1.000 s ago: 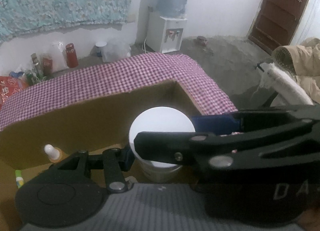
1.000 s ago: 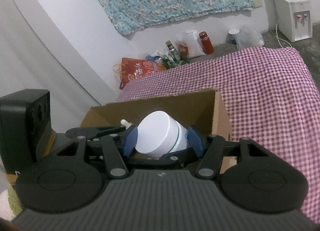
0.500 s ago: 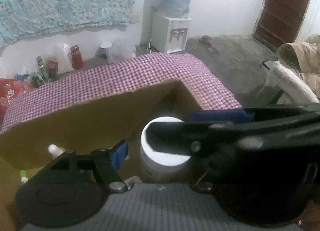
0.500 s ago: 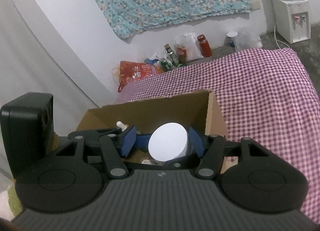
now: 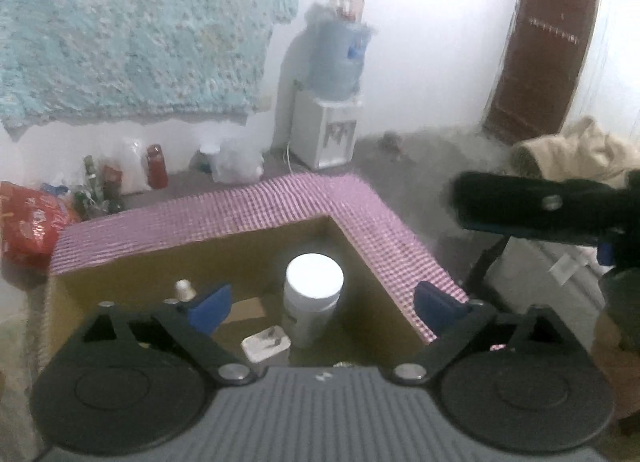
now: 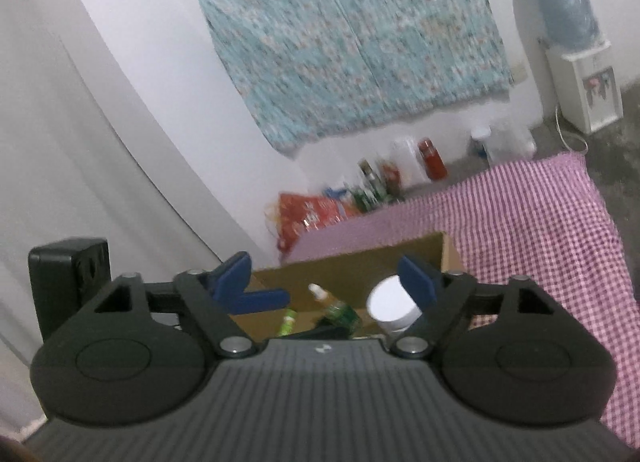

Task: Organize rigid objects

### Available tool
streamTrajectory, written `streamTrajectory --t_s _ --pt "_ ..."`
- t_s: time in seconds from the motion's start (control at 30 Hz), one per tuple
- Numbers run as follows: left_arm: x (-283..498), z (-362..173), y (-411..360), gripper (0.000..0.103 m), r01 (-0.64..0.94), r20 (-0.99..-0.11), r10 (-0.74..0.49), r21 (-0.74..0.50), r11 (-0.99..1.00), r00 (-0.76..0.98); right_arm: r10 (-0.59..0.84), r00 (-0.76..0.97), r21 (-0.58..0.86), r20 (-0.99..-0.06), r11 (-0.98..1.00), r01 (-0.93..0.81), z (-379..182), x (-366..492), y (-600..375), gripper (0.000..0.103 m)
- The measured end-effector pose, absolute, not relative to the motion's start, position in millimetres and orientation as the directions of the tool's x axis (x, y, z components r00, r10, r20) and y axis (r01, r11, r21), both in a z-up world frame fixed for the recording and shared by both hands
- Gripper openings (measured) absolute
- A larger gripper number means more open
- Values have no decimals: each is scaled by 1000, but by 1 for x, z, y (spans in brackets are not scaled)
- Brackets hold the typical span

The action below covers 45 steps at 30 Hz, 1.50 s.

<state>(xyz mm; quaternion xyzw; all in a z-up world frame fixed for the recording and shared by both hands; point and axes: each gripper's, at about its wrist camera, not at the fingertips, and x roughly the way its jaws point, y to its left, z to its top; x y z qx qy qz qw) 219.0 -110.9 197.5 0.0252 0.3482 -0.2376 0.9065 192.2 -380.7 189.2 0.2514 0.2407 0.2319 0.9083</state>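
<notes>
Left gripper (image 5: 324, 304): jaws spread wide, just opened further, nothing between the blue pads, above the open cardboard box (image 5: 248, 250).
Right gripper (image 6: 324, 282): jaws wide apart, likewise just opened, holding nothing; seen in the left wrist view as a black finger at upper right, well clear of the box.
White jar (image 5: 314, 294): upright inside the box, near its far right corner, lid up, touched by neither gripper.
Small white block (image 5: 266, 344): on the box floor just beside the jar.
Dropper bottle (image 6: 328, 304): lying in the box, green label.
Checked cloth (image 6: 520, 213): under the box, covering the table.
</notes>
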Motion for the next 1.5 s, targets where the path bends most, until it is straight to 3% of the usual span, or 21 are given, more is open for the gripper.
streamTrajectory --t_s 0.1,0.2,0.33,0.57,0.8,1.07,1.5 --pt "191 209 -91 103 411 -618 -389 -116 904 683 539 800 582 -265 751 -313 201 158 -387 101" --pt "164 208 -73 103 341 -619 -322 -92 936 716 545 806 596 -231 734 -325 203 128 -387 102" --pt "143 192 -54 103 210 -654 -203 -68 975 729 479 824 519 -303 808 -278 195 98 -369 102" --pt "128 173 -44 103 56 -663 -20 34 998 748 253 853 242 -456 958 -155 174 68 -316 102" --pt "121 153 -41 103 82 -669 -12 73 994 743 54 853 39 -519 998 -39 152 61 -275 102" --pt "127 139 -38 103 84 -723 -49 13 996 689 117 772 137 -625 990 -39 129 81 -253 102" --pt "134 138 -34 103 73 -730 -56 -8 997 681 126 741 124 -660 991 -58 123 105 -241 102"
